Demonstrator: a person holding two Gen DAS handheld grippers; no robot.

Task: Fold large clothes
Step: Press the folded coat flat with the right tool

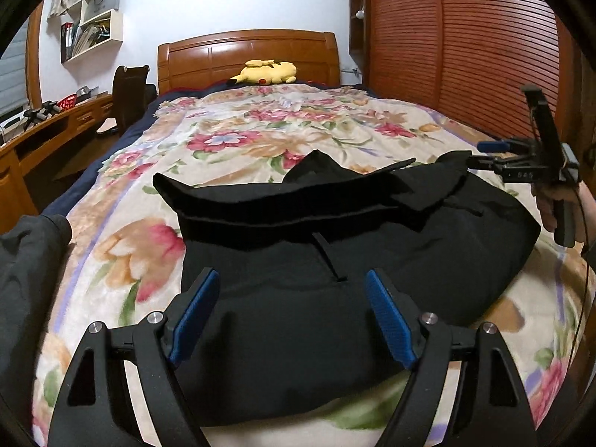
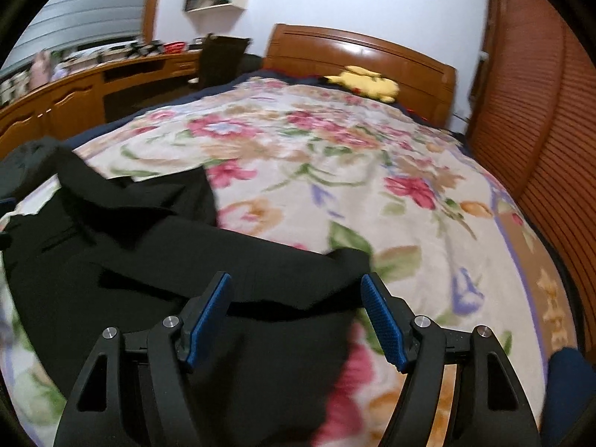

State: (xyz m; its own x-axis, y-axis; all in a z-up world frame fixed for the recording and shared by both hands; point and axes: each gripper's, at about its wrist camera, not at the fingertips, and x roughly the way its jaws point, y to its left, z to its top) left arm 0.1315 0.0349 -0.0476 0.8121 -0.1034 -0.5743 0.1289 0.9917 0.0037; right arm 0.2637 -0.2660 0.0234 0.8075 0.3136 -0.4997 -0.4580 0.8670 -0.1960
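Observation:
A large black garment point(image 1: 335, 246) lies partly folded on the floral blanket point(image 1: 231, 138), its far edge turned over in a thick band. My left gripper point(image 1: 290, 279) hovers over its near part, open, with nothing between the blue pads point(image 1: 197, 309). In the left wrist view my right gripper point(image 1: 484, 152) stands at the garment's far right corner, held by a hand point(image 1: 555, 201). In the right wrist view the right gripper point(image 2: 294, 283) is open above the garment's point(image 2: 149, 272) right edge, its pads empty.
A yellow plush toy point(image 1: 266, 72) lies by the wooden headboard point(image 1: 246, 56). A slatted wooden wardrobe point(image 1: 465, 44) lines the bed's right side. A desk point(image 1: 44, 126) and dark chair point(image 1: 130, 93) stand to the left. More dark cloth point(image 1: 26, 268) lies at the left edge.

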